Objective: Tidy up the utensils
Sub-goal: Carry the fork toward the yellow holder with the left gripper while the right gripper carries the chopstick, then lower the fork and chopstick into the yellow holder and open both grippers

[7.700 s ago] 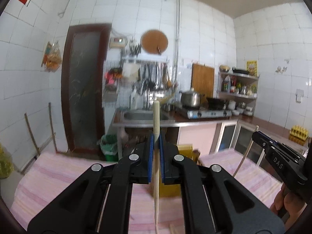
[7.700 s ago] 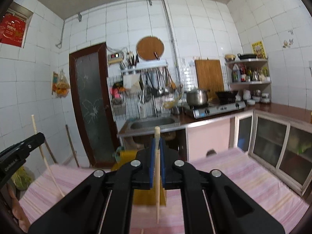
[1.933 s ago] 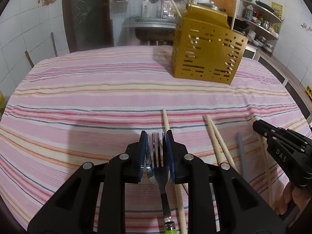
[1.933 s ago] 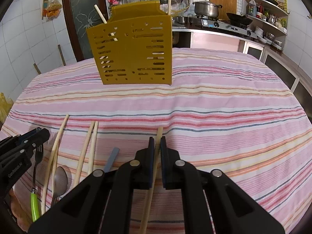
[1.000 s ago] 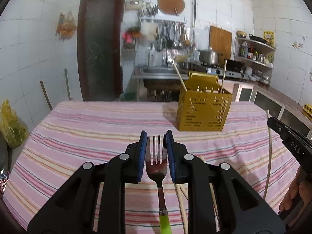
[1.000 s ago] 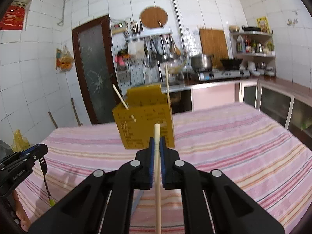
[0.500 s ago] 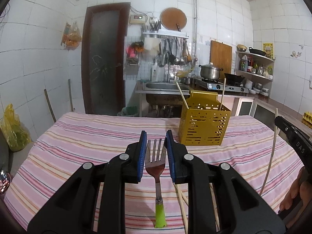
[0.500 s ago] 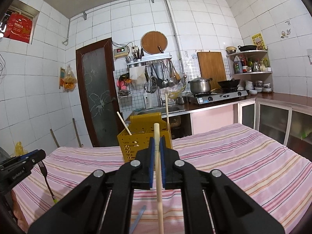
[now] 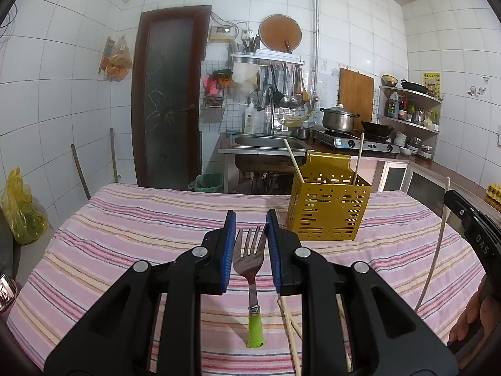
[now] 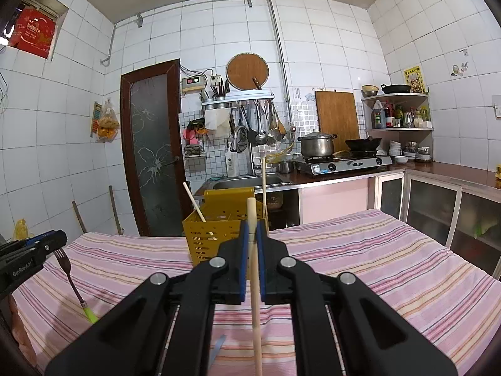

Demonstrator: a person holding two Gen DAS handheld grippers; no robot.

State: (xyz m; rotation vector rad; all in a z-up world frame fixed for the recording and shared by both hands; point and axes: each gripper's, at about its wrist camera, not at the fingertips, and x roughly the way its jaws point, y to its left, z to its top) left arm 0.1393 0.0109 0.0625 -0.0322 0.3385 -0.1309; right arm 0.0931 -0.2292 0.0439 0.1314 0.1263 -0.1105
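My left gripper (image 9: 250,235) is shut on a metal fork (image 9: 249,258) with a green handle that hangs down above the striped tablecloth. The yellow perforated utensil holder (image 9: 328,208) stands ahead and to the right with two chopsticks in it. My right gripper (image 10: 252,235) is shut on a wooden chopstick (image 10: 255,282), held upright, with the holder (image 10: 219,235) just behind it. The left gripper with the fork (image 10: 70,275) shows at the left of the right wrist view. The right gripper (image 9: 469,228) with its chopstick (image 9: 436,250) shows at the right of the left wrist view.
Loose chopsticks (image 9: 289,329) lie on the tablecloth (image 9: 141,235) below the left gripper. A grey-blue utensil handle (image 10: 217,349) lies under the right gripper. Behind the table are a sink (image 9: 266,142), a stove with a pot (image 9: 338,119) and cabinets (image 10: 438,210).
Both grippers have risen and levelled, from near the tablecloth to facing the kitchen. The fork and the chopstick stay held. The holder now sits closer in front of the right gripper.
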